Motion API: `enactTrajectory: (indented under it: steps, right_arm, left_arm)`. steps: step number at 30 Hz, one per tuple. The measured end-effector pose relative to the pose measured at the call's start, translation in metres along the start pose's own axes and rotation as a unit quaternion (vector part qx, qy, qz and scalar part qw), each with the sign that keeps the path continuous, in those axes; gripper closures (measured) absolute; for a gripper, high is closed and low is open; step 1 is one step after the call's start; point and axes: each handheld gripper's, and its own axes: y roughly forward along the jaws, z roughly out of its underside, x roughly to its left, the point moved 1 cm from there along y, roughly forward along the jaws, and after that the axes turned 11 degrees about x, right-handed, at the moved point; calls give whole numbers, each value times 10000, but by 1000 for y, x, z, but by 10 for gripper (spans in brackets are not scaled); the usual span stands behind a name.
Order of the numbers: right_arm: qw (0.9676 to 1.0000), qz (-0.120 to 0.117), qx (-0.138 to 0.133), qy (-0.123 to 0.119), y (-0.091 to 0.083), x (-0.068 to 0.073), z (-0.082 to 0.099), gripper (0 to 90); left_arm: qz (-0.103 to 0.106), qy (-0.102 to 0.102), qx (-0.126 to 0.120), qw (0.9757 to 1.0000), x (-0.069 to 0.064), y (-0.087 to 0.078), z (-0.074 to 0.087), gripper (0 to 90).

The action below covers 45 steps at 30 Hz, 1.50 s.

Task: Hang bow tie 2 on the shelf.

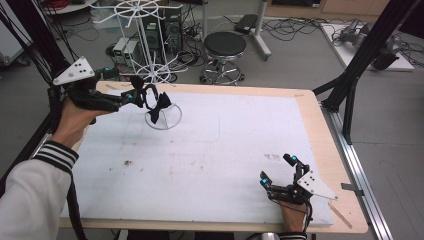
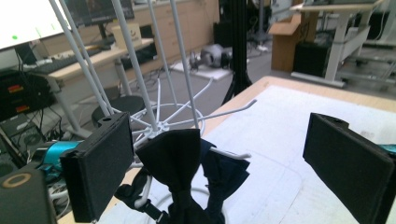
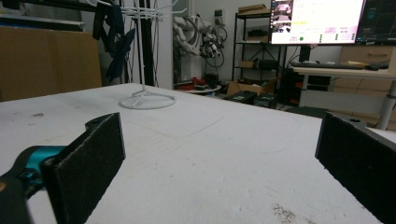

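High view: the left gripper (image 1: 136, 95) is up beside the white wire rack (image 1: 164, 116) at the far left of the worktop (image 1: 225, 145), with a black bow tie (image 1: 159, 107) hanging on the rack's hooks just past its tips. The right gripper (image 1: 278, 175) rests on the worktop well away from the rack, at the near right, jaws apart and empty.

Left gripper view: the jaws stand wide apart, with the bow tie (image 2: 175, 168) between them but not pressed by either pad; a darker navy one (image 2: 224, 173) hangs just behind it on a rack arm (image 2: 231, 154). The tie looks like soft, matte fabric, pinched at its knot, its strap looped below. To finish the hanging well, I judge the gripper should back straight away from the rack without snagging the strap or nudging the light frame.

Right gripper view: its pads are spread, with the rack (image 3: 147, 100) far across the worktop and dark ties (image 3: 114, 39) high on it.
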Motion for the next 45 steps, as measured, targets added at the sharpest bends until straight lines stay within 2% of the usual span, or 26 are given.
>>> enactTrajectory:
  steps: [3, 8, 11, 16, 20, 24, 28, 31, 35, 38, 45]
  right_arm:
    - [10000, -4, -7, -23, 0, 0, 0, 7]
    - [10000, 2, -14, -19, 0, 0, 0, 7]
    - [10000, 12, -20, -22, 0, 0, 0, 7]
    - [10000, 7, 16, -21, 0, 1, 0, 7]
    - [10000, 9, 3, -15, 0, 1, 0, 7]
    - [10000, 16, 4, -30, 0, 1, 0, 7]
    - [10000, 23, 9, -31, 0, 1, 0, 7]
    - [10000, 18, -4, -58, 0, 1, 0, 7]
    - [10000, 5, 10, -35, 0, 1, 0, 7]
    - [10000, 19, -9, -62, 0, 1, 0, 7]
    - [10000, 19, 1, -45, 0, 1, 0, 7]
  left_arm:
    - [5, -32, -118, 9999, -6, -8, 12, 67]
    - [125, 181, -492, 9985, -29, -21, 35, 62]
    - [89, 308, -585, 9978, -44, -26, 56, 62]
    - [130, 167, -691, 9974, -61, -28, 94, 62]
    - [81, 8, -772, 9970, -69, -27, 115, 62]
    - [-62, -193, -880, 9959, -74, -28, 135, 62]
    - [-219, -471, -1049, 9931, -78, -28, 159, 62]
    - [-444, -586, -1034, 9919, -83, -25, 182, 62]
    - [-513, -764, -972, 9910, -85, -20, 205, 62]
    - [-628, -780, -1046, 9895, -85, -21, 208, 62]
    - [-624, -723, -991, 9905, -86, -20, 208, 62]
